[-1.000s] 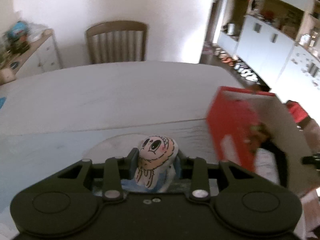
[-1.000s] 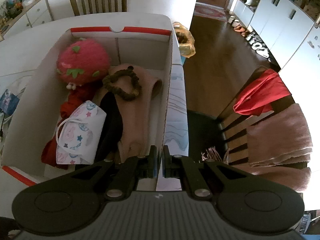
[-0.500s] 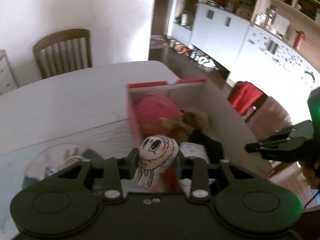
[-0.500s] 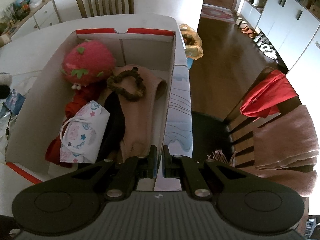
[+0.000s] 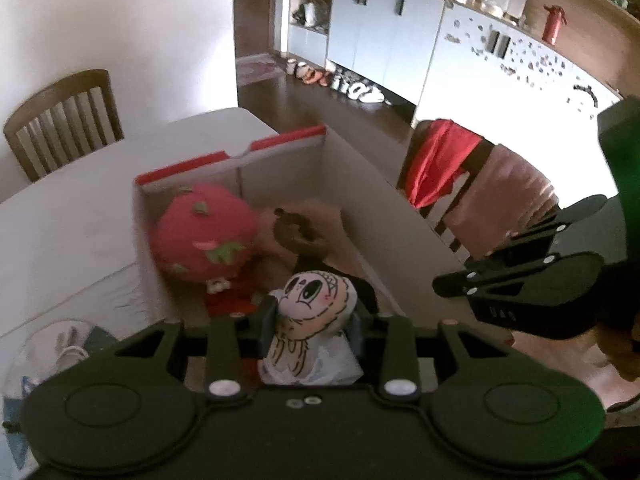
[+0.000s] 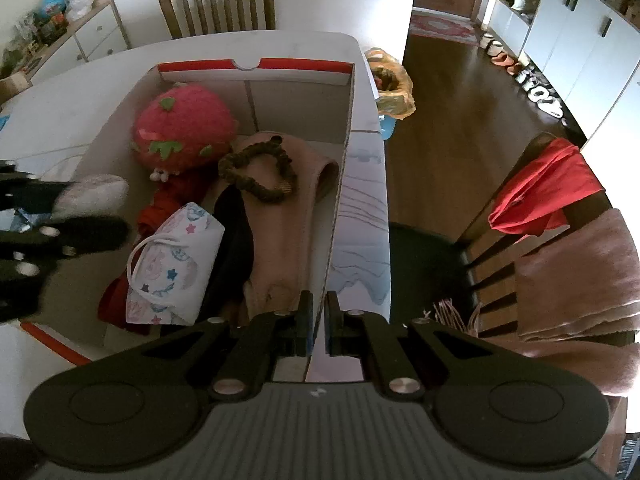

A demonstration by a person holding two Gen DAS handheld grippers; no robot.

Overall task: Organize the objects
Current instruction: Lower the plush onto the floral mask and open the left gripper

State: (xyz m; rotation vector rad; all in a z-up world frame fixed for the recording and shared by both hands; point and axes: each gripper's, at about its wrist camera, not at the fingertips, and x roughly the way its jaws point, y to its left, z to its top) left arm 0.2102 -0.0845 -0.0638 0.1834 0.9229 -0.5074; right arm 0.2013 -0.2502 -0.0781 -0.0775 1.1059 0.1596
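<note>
My left gripper (image 5: 312,316) is shut on a small plush doll (image 5: 310,300) with a drawn face, and it hangs over the near left part of the white, red-rimmed cardboard box (image 6: 296,66). In the right wrist view the left gripper (image 6: 76,208) comes in from the left with the doll's pale back (image 6: 94,196) showing. My right gripper (image 6: 319,318) is shut on the box's right wall. Inside lie a strawberry plush (image 6: 182,128), a brown scrunchie (image 6: 260,172), beige cloth (image 6: 280,232) and a patterned pouch (image 6: 176,268).
The box sits at the right end of a white table (image 6: 60,116). A chair draped with red cloth (image 6: 544,192) and a pink towel stands close on the right. A wooden chair (image 6: 218,4) is at the far side. An orange bag (image 6: 390,84) lies beyond the table's corner.
My left gripper has swung to the right with the doll, from above the bare table to above the box. The right gripper has stayed on the box wall.
</note>
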